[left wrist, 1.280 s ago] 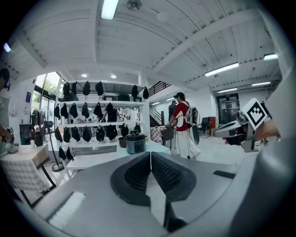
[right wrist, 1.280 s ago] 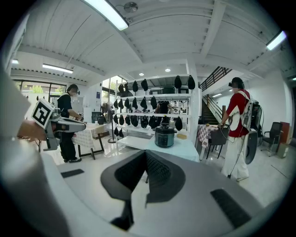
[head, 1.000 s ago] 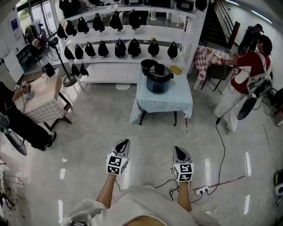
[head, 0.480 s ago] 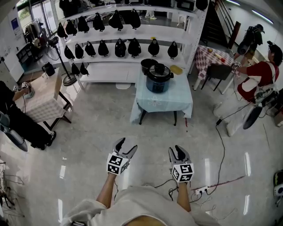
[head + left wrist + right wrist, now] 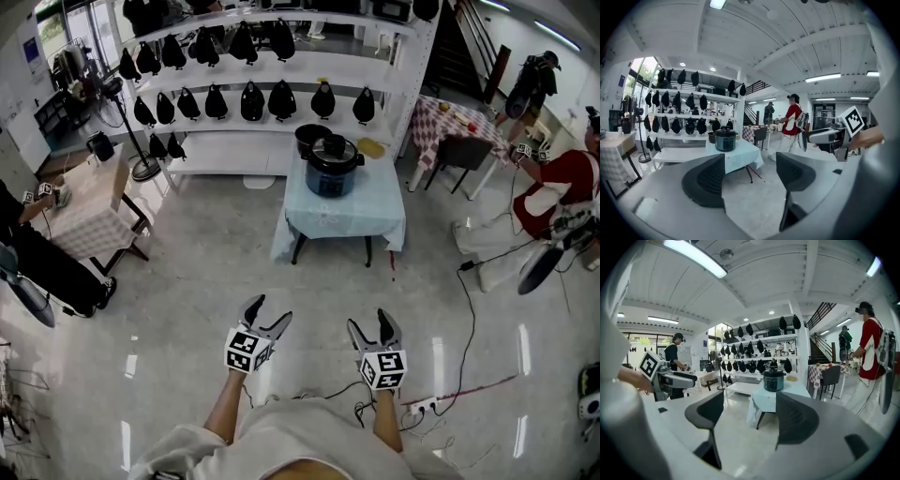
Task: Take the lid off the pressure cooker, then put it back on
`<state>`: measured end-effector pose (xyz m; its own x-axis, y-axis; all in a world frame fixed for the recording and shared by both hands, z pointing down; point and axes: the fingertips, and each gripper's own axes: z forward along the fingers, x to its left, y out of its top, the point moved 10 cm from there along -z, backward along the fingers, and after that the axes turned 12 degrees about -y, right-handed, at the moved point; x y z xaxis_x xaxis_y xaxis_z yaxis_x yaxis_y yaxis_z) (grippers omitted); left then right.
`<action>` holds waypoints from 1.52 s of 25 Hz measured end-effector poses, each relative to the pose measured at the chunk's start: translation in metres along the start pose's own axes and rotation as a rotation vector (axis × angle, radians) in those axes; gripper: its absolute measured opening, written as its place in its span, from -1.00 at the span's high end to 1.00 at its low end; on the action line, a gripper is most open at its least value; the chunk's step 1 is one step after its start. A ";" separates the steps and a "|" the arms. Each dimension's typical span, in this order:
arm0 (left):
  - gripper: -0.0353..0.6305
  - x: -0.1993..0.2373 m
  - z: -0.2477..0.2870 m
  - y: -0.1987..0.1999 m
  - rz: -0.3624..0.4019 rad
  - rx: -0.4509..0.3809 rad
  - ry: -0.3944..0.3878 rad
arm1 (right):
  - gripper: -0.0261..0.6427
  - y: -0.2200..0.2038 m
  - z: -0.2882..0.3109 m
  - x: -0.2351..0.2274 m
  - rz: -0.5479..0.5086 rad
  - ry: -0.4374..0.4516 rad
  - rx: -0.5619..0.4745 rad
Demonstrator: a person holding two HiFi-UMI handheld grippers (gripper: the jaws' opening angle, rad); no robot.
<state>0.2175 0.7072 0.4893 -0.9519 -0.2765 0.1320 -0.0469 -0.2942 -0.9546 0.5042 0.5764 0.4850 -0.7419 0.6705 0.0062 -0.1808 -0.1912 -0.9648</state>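
Since a second ago both your tongs have gone from pinched shut to spread. The left tongs (image 5: pixel 267 312) and right tongs (image 5: pixel 368 322) have just been opening. Each now stands wide, with only the floor (image 5: pixel 206 253) showing between its pads. The person in red (image 5: pixel 553 192) has also shifted toward the right edge of the head view.

Only the head view shows both tongs together, side by side above your forearms and apart from each other. The left gripper view shows its own spread tongs (image 5: pixel 750 176) and catches the right tongs (image 5: pixel 829 136) at its right side. The right gripper view mirrors this: its own tongs (image 5: pixel 750 420) are agape, and the left tongs (image 5: pixel 670 378) are at its left.

The pressure cooker (image 5: pixel 329 169) stands well apart from you, on the pale-blue-draped surface (image 5: pixel 342 214) in front of the white shelf (image 5: pixel 253 80). Its lid (image 5: pixel 331 150) is on. From above, you can also see a dark pot (image 5: pixel 312 136) just behind it. The gripper views show the cooker side-on (image 5: pixel 725 139) (image 5: pixel 774 379).

The lid's fittings are too small to make out. A person in black (image 5: pixel 37 253) is cut off at the left edge of the head view.
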 end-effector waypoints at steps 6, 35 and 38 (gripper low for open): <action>-0.07 -0.009 0.021 -0.002 -0.003 0.007 -0.005 | -0.03 -0.002 0.007 -0.018 -0.010 0.012 0.010; -0.07 0.207 0.197 0.066 0.028 -0.022 -0.072 | -0.03 0.066 0.273 -0.053 -0.034 -0.022 -0.007; -0.07 0.250 0.215 0.083 0.035 -0.027 -0.076 | -0.03 0.082 0.316 -0.047 -0.037 -0.025 -0.012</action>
<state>0.0403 0.4167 0.5006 -0.9274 -0.3551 0.1176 -0.0234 -0.2586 -0.9657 0.3202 0.3028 0.4883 -0.7509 0.6586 0.0488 -0.2013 -0.1579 -0.9667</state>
